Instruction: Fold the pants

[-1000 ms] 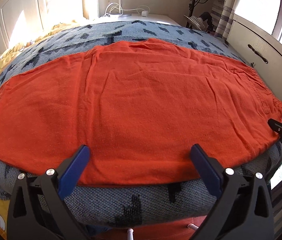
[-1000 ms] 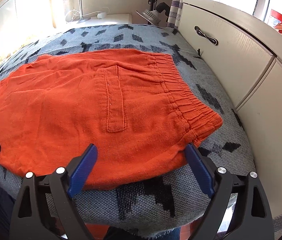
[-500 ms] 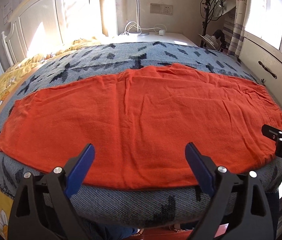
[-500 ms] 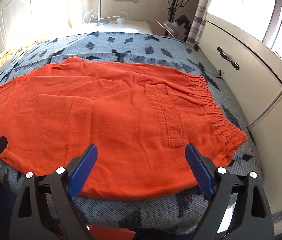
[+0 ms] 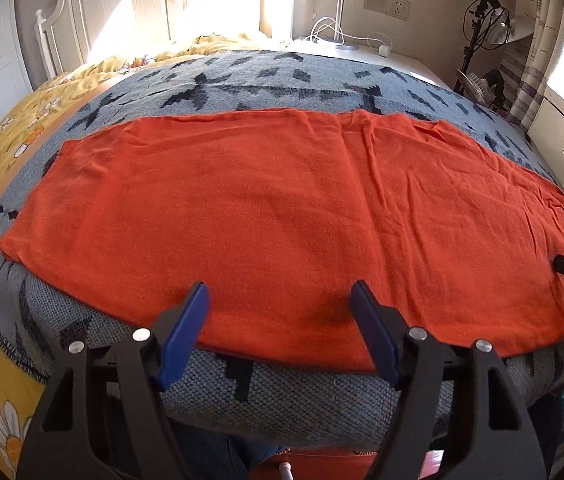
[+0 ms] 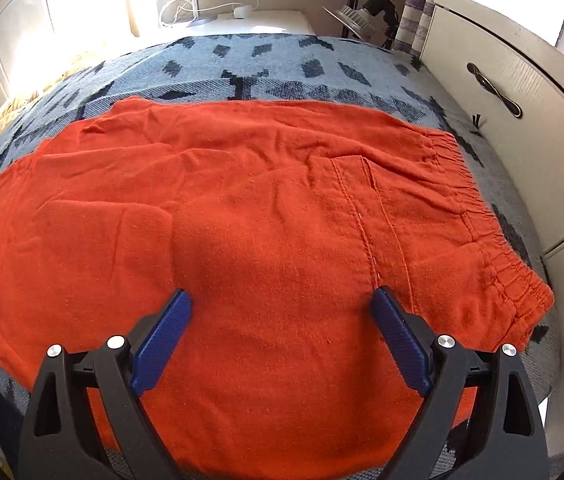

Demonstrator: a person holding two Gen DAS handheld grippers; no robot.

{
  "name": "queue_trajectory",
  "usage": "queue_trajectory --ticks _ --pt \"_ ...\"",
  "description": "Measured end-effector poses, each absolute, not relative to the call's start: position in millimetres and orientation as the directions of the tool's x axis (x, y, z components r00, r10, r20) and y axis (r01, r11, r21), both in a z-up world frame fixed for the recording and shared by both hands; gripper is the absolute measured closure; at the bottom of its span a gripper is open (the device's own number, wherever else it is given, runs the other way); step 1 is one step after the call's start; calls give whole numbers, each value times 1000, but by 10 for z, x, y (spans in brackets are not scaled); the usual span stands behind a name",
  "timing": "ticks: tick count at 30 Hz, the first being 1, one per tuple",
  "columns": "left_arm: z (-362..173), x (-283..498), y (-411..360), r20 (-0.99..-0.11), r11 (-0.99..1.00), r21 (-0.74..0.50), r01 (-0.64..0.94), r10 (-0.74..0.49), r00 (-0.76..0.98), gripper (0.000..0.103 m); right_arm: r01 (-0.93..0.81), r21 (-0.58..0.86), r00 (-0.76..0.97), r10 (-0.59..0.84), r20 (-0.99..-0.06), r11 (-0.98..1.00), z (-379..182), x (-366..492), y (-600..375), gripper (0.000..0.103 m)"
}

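I see the grey patterned blanket (image 5: 289,80) covering the bed, and the orange pants (image 5: 282,208) lie flat across it, elastic waistband (image 6: 477,216) toward the cabinet side, spread so a clean fold is possible. My left gripper (image 5: 278,296) and right gripper (image 6: 280,304) hover at the near edge, jaws spread apart, gripping nothing.

The left gripper (image 5: 280,300) hangs at the near edge of the bed, jaws spread wide, nothing between them, its blue fingers (image 5: 186,332) pointing toward the far edge. The right gripper (image 6: 280,306) sits beside it toward the bed's right edge, jaws equally wide and empty. Each shows as a black tip at the rim of the other's view.
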State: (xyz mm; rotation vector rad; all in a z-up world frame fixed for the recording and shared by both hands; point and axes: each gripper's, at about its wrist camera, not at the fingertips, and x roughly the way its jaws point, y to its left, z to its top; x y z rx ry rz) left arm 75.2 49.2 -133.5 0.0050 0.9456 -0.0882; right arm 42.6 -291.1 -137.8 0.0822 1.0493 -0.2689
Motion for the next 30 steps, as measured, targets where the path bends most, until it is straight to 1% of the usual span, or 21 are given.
queue_trajectory --ticks 2,4,5,7,8,10,12,13,15,18,19,21,23,25,28,30 --pt "-1340 736 487 -806 996 -30 83 -73 588 32 241 -6 524 -136 -841 970 -1233 427 -2987 15" --pt "-1341 739 472 -805 995 -41 94 -88 587 33 233 29 538 -104 -837 972 -1148 556 -3083 15" --pt "-1337 740 453 -804 995 -38 96 -87 589 37 228 42 535 -89 -840 973 -1128 657 -3132 15" --pt "-1326 749 440 -803 994 -48 97 -96 588 39 202 60 534 -59 -844 978 -1141 900 -3219 16" --pt "-1317 746 441 -801 993 -62 100 -109 589 39 195 38 513 -69 -856 980 -1191 1041 -3254 20" --pt "-1289 734 424 -796 992 -69 107 -120 593 40 200 7 465 -88 -881 980 -1329 1278 -3371 25" --pt "-1269 714 406 -794 992 -56 113 -113 598 40 202 -6 433 -95 -896 979 -1468 1416 -3519 27" --pt "-1259 704 403 -793 992 -53 115 -112 599 40 204 5 449 -89 -889 979 -1463 1431 -3585 27" --pt "-1239 686 409 -790 992 -46 114 -106 604 39 230 10 459 -100 -883 973 -1428 1439 -3681 30" --pt "-1225 699 411 -790 992 -44 114 -105 604 39 259 35 479 -97 -872 965 -1352 1393 -3679 29" --pt "-1220 702 401 -788 993 -41 114 -102 607 39 248 26 501 -105 -859 968 -1308 1373 -3619 26" --pt "-1216 713 369 -787 992 -40 118 -104 608 39 204 4 541 -109 -834 979 -1255 1381 -3489 26" --pt "-1209 719 331 -789 991 -47 127 -115 604 39 209 -36 508 -140 -850 977 -1328 1497 -3464 26" --pt "-1180 697 301 -783 989 -49 142 -126 609 39 253 -73 471 -189 -862 965 -1423 1618 -3565 27" --pt "-1152 644 275 -768 985 -39 167 -137 626 39 285 -31 454 -164 -876 958 -1462 1685 -3709 28" --pt "-1171 635 266 -766 982 -37 184 -146 626 39 288 -56 478 -194 -856 956 -1386 1648 -3653 27"
